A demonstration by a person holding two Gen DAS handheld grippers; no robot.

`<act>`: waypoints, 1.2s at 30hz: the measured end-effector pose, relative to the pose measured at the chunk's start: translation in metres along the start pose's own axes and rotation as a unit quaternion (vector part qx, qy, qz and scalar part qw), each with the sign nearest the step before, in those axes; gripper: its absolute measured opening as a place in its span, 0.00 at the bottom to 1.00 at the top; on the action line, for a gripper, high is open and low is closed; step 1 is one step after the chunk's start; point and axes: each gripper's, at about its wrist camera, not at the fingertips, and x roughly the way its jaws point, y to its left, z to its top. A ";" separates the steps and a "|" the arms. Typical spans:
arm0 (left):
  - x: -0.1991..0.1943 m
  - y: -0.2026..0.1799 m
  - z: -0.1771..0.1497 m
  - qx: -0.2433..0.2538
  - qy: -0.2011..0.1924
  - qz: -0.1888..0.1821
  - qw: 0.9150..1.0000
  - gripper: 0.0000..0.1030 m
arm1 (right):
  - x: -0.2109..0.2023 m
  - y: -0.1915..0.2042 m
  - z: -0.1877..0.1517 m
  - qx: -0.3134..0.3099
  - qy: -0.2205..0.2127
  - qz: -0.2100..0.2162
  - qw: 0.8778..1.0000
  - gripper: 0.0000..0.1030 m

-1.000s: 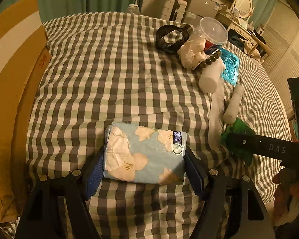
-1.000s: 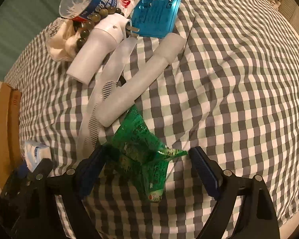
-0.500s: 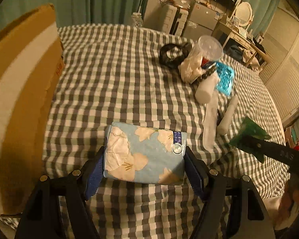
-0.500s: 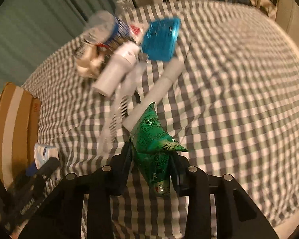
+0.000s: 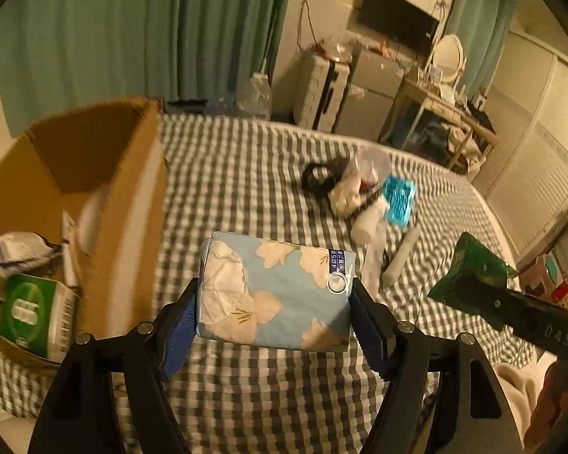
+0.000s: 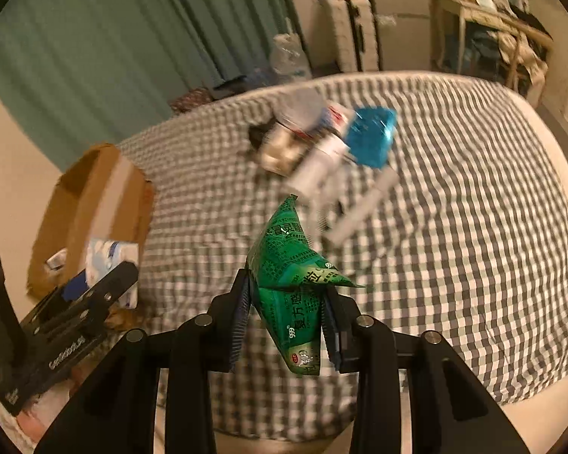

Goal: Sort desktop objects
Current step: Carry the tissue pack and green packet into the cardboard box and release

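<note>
My left gripper (image 5: 274, 312) clamps a pale blue tissue pack (image 5: 276, 289) printed with cream flowers, one blue pad pressed to each short end, and the pack hangs clear above the checked bedspread (image 5: 242, 189). My right gripper (image 6: 287, 314) pinches a crumpled green sachet (image 6: 291, 276) between its pads; its jaws have just been closing, and they now press the sachet, whose pointed end sticks up past the fingertips. In the left wrist view that sachet shows at four o'clock, held on the tip of the right gripper's dark arm.

An open cardboard box (image 5: 132, 196) stands at nine o'clock of the tissue pack, against the edge of the bed. Inside it lie a green-and-white packet (image 5: 34, 314) and a crumpled white wrapper (image 5: 15, 251).

The other things lie in a loose heap on the bedspread at about one o'clock from the tissue pack: a black coiled strap (image 5: 318, 178) farthest back, a clear plastic cup (image 5: 371, 162) on its side, a cream cloth bundle (image 5: 344, 196), a blue plastic case (image 5: 397, 198), a white bottle (image 5: 367, 223) and a slim white tube (image 5: 401, 257) nearest me. The right wrist view is blurred, so the heap there shows only as smeared shapes at twelve o'clock of the sachet.

Green curtains (image 5: 132, 30) hang behind the bed.
</note>
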 end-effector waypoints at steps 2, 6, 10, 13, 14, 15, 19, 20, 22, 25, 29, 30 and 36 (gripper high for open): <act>-0.014 0.005 0.004 -0.004 -0.013 0.003 1.000 0.73 | -0.011 0.019 0.001 -0.014 -0.011 0.009 1.000 0.33; -0.040 0.019 0.013 -0.014 -0.035 0.008 0.999 0.73 | -0.030 0.054 0.002 -0.049 -0.027 0.021 0.998 0.33; -0.061 0.044 0.023 -0.027 -0.056 0.018 0.998 0.73 | -0.038 0.096 0.005 -0.083 -0.037 0.043 0.995 0.33; -0.070 0.065 0.032 -0.037 -0.065 0.025 0.997 0.73 | -0.038 0.127 0.007 -0.113 -0.038 0.054 0.991 0.33; -0.071 0.074 0.035 -0.039 -0.066 0.027 0.997 0.73 | -0.037 0.137 0.008 -0.122 -0.038 0.059 0.990 0.33; -0.072 0.081 0.037 -0.040 -0.068 0.030 0.996 0.73 | -0.034 0.152 0.010 -0.133 -0.036 0.067 0.988 0.33; -0.077 0.127 0.049 -0.060 -0.074 0.050 0.994 0.73 | -0.016 0.195 0.015 -0.168 -0.020 0.097 0.981 0.33; -0.075 0.138 0.051 -0.065 -0.073 0.058 0.994 0.73 | -0.011 0.203 0.016 -0.173 -0.016 0.104 0.979 0.33; -0.072 0.160 0.055 -0.074 -0.070 0.072 0.992 0.73 | 0.003 0.223 0.018 -0.189 -0.003 0.119 0.975 0.33; -0.060 0.194 0.060 -0.092 -0.057 0.099 0.989 0.73 | 0.030 0.250 0.021 -0.206 0.016 0.132 0.969 0.33; -0.034 0.219 0.064 -0.100 -0.037 0.105 0.989 0.73 | 0.065 0.272 0.024 -0.205 0.052 0.154 0.965 0.33; -0.027 0.225 0.065 -0.098 -0.029 0.105 0.989 0.73 | 0.074 0.276 0.024 -0.206 0.060 0.157 0.964 0.33; 0.010 0.242 0.073 -0.096 0.004 0.096 0.991 0.85 | 0.109 0.287 0.028 -0.207 0.091 0.172 0.959 0.47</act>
